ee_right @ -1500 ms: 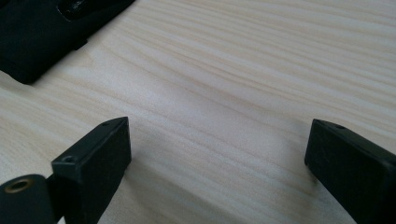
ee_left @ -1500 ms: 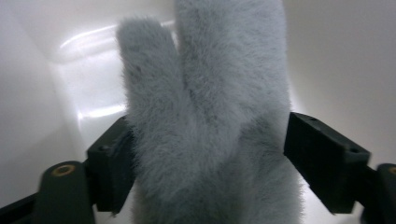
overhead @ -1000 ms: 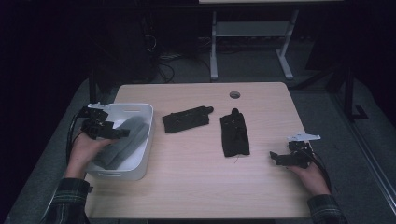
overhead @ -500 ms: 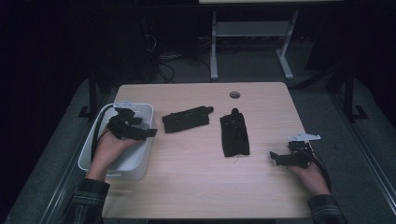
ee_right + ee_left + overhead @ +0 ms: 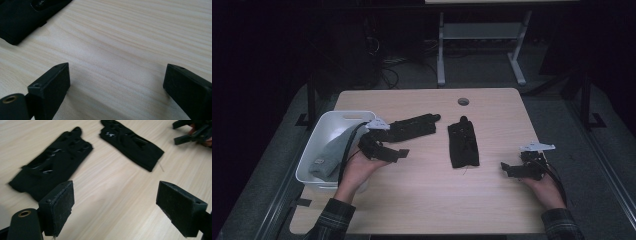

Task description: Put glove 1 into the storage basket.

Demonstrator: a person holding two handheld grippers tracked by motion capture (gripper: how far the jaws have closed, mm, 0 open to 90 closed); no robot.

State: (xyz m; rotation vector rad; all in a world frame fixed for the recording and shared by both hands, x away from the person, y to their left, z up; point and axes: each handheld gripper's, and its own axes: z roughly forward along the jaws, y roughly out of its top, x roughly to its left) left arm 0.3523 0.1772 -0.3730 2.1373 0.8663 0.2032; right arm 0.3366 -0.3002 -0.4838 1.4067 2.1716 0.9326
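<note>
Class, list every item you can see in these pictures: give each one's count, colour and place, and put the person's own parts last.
Gloves: two, black, flat on the table; near glove beside the bin, far glove at mid-table.
Bin: one, white, at the table's left edge.
Cloth: one, grey, inside the bin.
Table: one, light wood, with a round hole near its far edge.
Frame: one, white metal, on the floor behind the table.
Left tool: one, black, open, just right of the bin, by the near glove.
Right tool: one, black, open, low over bare table at the right.
Hands: two, sleeves plaid.
</note>
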